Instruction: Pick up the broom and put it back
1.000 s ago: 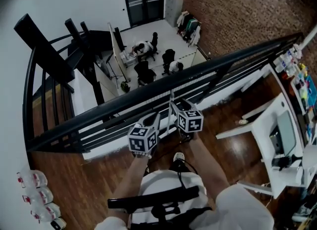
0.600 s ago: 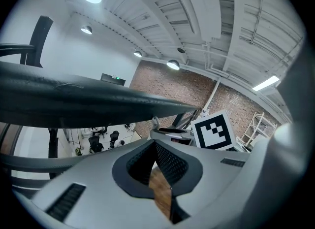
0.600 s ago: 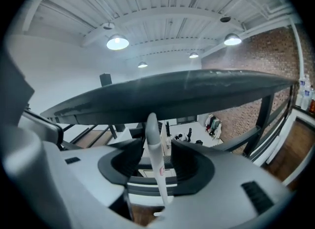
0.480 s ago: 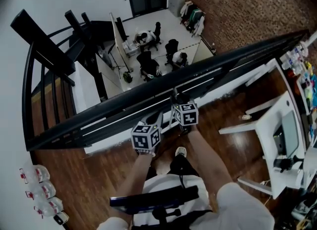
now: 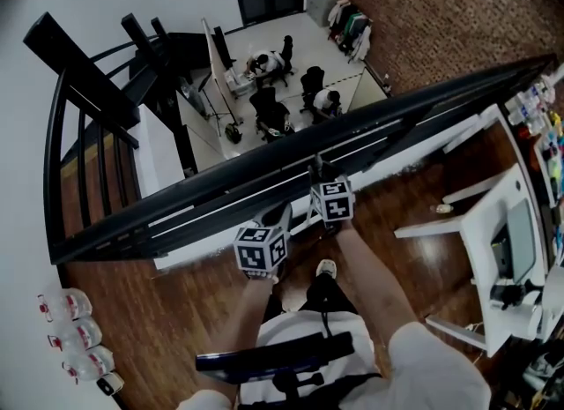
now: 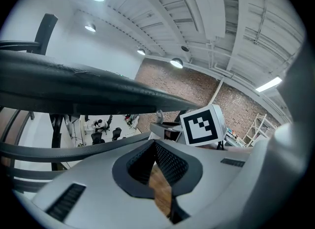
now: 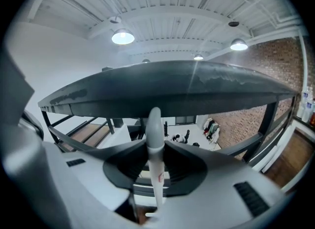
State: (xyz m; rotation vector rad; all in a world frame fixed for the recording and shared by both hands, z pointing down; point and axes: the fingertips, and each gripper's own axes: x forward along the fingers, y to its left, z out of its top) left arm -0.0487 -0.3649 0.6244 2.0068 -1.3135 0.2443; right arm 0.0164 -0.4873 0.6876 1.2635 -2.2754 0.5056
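Right gripper [image 5: 319, 175] jaws, wide a second ago, have just been closing onto the broom handle [image 7: 154, 124]; my left gripper [image 6: 155, 147] closed, empty.

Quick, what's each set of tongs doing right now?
Left tongs: closed, empty.
Right tongs: just been closing onto the white broom handle, gripping it.

Black, brown and white
Black railing [image 5: 264, 181], brown wood floor [image 5: 167, 311], white broom stick [image 7: 155, 149], black-and-white squares on the cube [image 5: 261, 249], red brick wall [image 5: 441, 11].
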